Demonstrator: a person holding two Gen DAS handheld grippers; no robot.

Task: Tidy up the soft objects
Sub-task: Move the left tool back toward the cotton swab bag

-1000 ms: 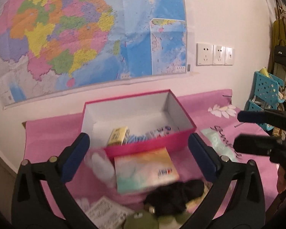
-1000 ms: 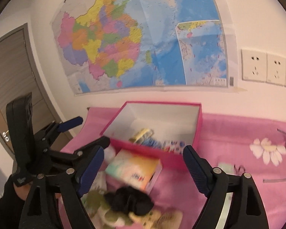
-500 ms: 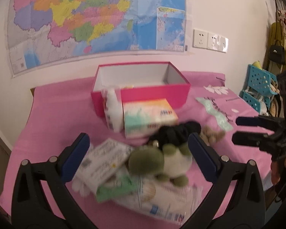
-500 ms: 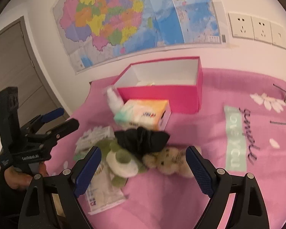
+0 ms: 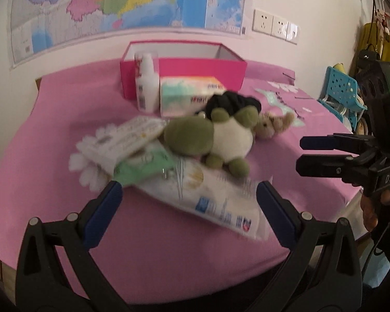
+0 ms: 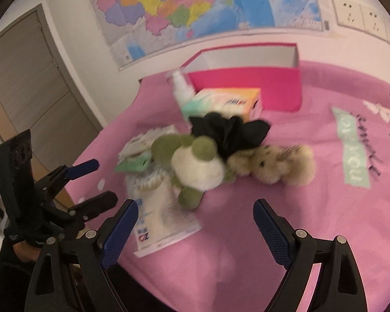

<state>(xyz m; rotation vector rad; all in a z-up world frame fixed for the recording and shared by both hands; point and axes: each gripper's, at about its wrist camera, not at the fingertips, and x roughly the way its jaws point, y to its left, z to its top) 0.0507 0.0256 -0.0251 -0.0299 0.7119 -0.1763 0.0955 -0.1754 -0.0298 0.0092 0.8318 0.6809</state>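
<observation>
The left gripper (image 5: 187, 202), black-framed with blue pads, stands spread wide at the bottom of its own view with nothing between the fingers; the right gripper (image 6: 195, 223) is likewise spread and empty at the bottom of its view

What could go wrong, as a judgement: the soft things lie heaped and overlapping, so a closing grip on one may drag its neighbours along or catch only loose fabric or fur. The slick white plastic pack with blue print (image 5: 208, 195) lies partly under the green-and-cream plush frog (image 5: 215, 140), and lifting the pack would likely tip the frog off. The upright white bottle (image 5: 146, 88) stands close against the open pink cardboard box (image 5: 202, 75) and could be knocked over by a wide sweep. Both tools aim at the same pile and could collide

In the left view the pack sits just above and between the pads, the frog beyond it at frame centre, the black crumpled cloth (image 5: 231, 104) and tan fuzzy plush animal (image 5: 270, 124) further up and right. In the right view the frog (image 6: 195, 166) lies above the gap between the pads, the tan plush (image 6: 275, 163) to the upper right, the box (image 6: 247, 88) in the upper middle. All rest on the pink cloth-covered surface (image 5: 65, 130)
</observation>
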